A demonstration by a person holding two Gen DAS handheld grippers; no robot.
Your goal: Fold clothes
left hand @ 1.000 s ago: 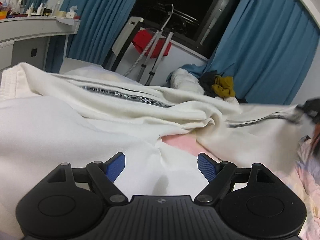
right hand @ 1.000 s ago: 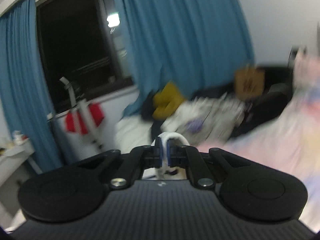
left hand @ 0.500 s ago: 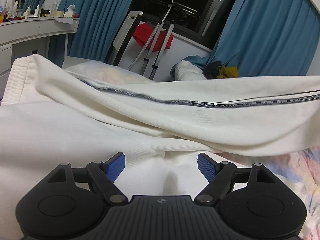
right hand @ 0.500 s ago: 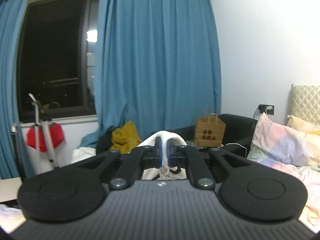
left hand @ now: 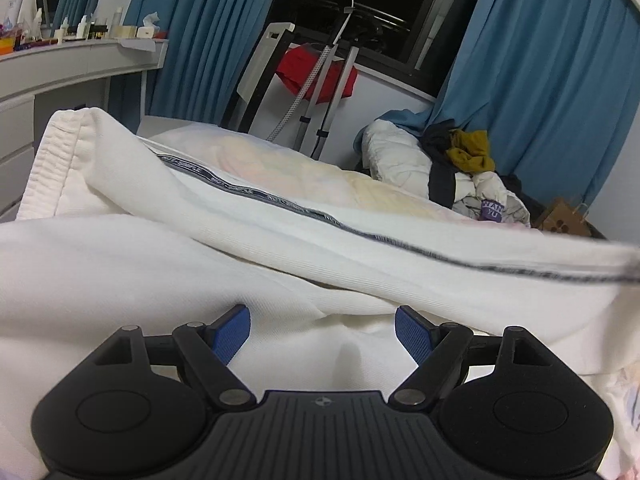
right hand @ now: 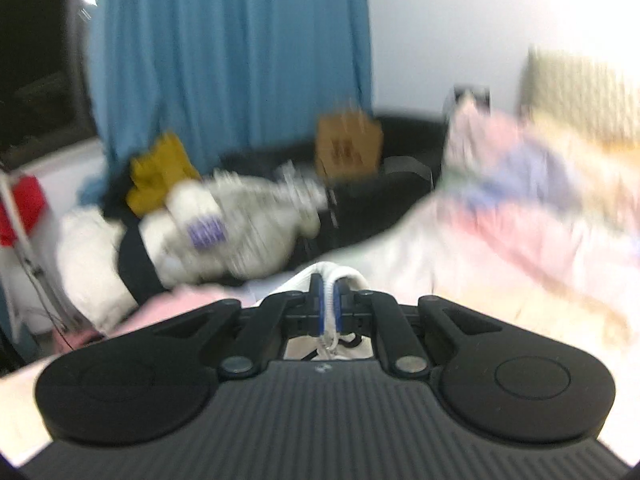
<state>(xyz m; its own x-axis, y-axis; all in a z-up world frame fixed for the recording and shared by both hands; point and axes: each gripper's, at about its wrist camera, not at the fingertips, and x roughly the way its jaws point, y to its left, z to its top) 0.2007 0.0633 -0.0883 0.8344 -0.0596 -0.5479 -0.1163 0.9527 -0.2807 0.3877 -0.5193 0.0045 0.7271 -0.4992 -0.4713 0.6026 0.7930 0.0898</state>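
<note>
A white pair of sweatpants point(left hand: 280, 240) with a dark printed side stripe lies across the bed, one leg stretched from the ribbed waistband at the left off to the right edge. My left gripper point(left hand: 322, 330) is open, its blue pads resting on the white cloth close to the camera and holding nothing. My right gripper point(right hand: 329, 300) is shut on a fold of the white sweatpants point(right hand: 340, 273), held above the bed; this view is blurred by motion.
A pile of clothes point(left hand: 460, 164) and a brown paper bag point(left hand: 562, 220) lie past the bed by the blue curtains. A garment steamer stand point(left hand: 320, 80) with a red garment stands at the window. A white dresser point(left hand: 60, 72) is at left. Pillows point(right hand: 540, 168) lie at right.
The right gripper has dropped lower toward the bed with the cloth in it. The stretched trouser leg has sunk lower at its right end. The left gripper has stayed put.
</note>
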